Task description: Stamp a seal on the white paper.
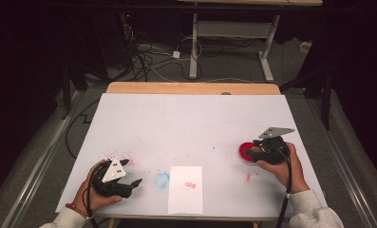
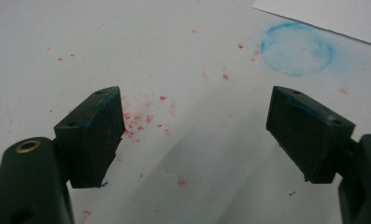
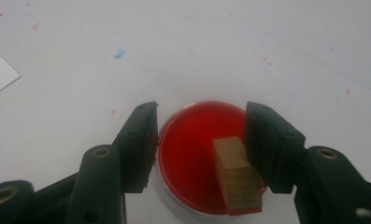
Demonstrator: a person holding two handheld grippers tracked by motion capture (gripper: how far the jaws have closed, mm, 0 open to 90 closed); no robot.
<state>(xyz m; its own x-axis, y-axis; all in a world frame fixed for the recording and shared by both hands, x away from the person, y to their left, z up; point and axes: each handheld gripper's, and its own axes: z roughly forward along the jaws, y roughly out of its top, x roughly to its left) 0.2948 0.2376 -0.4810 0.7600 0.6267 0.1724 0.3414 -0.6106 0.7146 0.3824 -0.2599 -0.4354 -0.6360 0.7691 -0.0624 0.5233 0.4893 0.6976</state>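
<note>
1. Wooden stamp block [image 3: 237, 175]: stands in the red ink pad, toward its right side, between the jaws of the right tongs; right jaw beside or touching it, left jaw clear.
2. Red ink pad [image 3: 192, 149]: round shallow dish, right side of the desk [image 1: 191, 118].
3. Right tongs [image 3: 199, 144]: over the dish, half open, nothing clamped.
4. Left tongs [image 2: 195, 133]: wide, empty, low over the desk's left front.
5. White paper sheet [image 1: 185, 189]: front centre, small red print on it.
6. Blue ring mark [image 2: 296, 49]: just left of the sheet.
</note>
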